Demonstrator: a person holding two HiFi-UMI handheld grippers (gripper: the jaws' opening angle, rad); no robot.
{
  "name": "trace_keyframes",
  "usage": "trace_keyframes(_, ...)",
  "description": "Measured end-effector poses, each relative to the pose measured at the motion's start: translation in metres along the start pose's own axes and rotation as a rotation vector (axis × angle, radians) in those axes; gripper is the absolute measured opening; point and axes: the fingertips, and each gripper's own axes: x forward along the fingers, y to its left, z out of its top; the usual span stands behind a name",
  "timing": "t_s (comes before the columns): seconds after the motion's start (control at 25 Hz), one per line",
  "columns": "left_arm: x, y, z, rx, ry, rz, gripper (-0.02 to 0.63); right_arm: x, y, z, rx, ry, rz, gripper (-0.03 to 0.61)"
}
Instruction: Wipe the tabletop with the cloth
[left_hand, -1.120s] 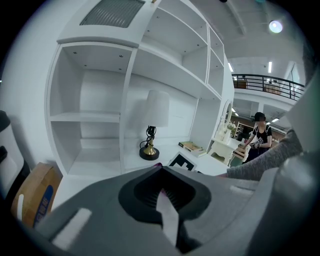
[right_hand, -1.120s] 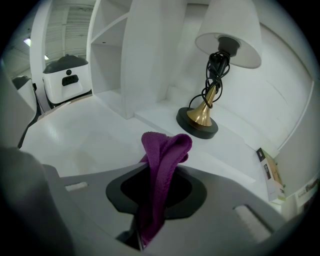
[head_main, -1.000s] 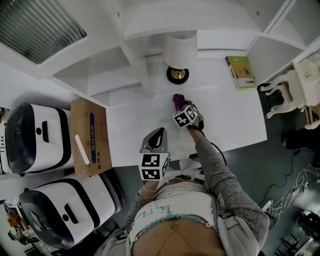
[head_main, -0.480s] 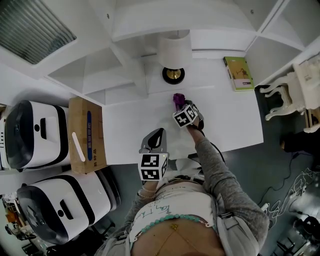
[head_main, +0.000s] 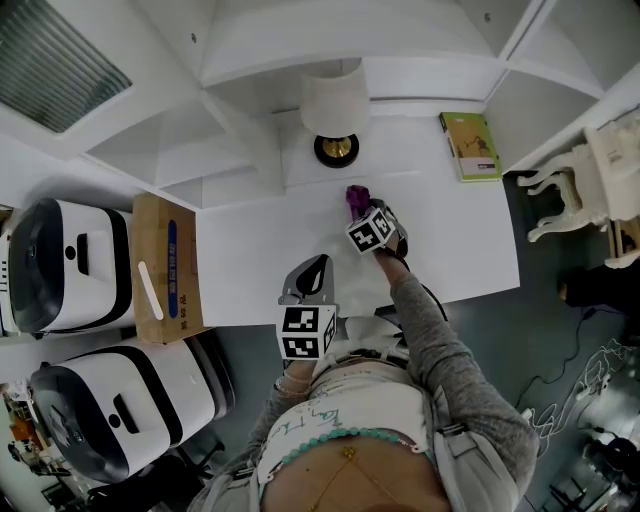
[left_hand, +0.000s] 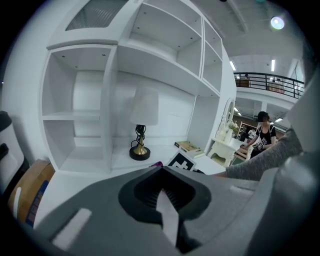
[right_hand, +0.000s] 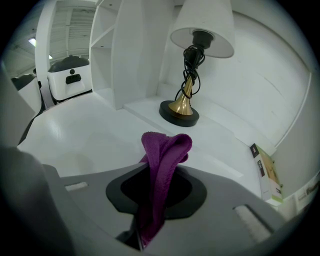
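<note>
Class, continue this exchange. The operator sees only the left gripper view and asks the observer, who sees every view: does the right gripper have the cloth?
Observer: Yes. The right gripper is shut on the purple cloth.
Operator: Where is it on the desk?
Observer: Head view puts it over the middle of the tabletop, just in front of the lamp.
Operator: And my gripper?
Observer: The left gripper is by the front edge, to the right gripper's left.

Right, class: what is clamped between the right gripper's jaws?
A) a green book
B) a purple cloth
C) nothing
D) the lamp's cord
B: the right gripper view shows the right gripper shut on a folded purple cloth that sticks up from between its jaws, while the table lamp and the green book stand apart on the tabletop.
</note>
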Motion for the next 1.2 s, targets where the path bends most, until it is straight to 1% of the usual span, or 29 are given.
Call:
trace_keyframes(0.4, 0.009, -0.024, 0.001, -0.005, -0.001, 0.007, 0.005, -0.006, -0.022, -0.015, -0.004, -0.005, 0.006, 0.074)
trace_keyframes(0.6, 0.008, -0.028, -0.001, -0.015, -0.008, 0.020, 0.005, -0.008, -0.029, -0.021, -0.007, -0.004, 0.002, 0.074)
trace_keyframes(0.84, 0.002, -0.024, 0.000, -0.014, -0.014, 0.023, 0.005, -0.011, -0.035, -0.028, 0.014, 0.021, -0.012, 0.074)
trace_keyframes(1.0, -0.005, -0.017, 0.001, -0.010, -0.019, 0.012, 0.005, -0.012, -0.036, -0.028, 0.015, 0.032, -0.032, 0.074)
trace_keyframes(1.2, -0.013, -0.005, 0.001, -0.005, -0.020, -0.009, 0.005, -0.012, -0.036, -0.029, 0.021, 0.069, -0.053, 0.072)
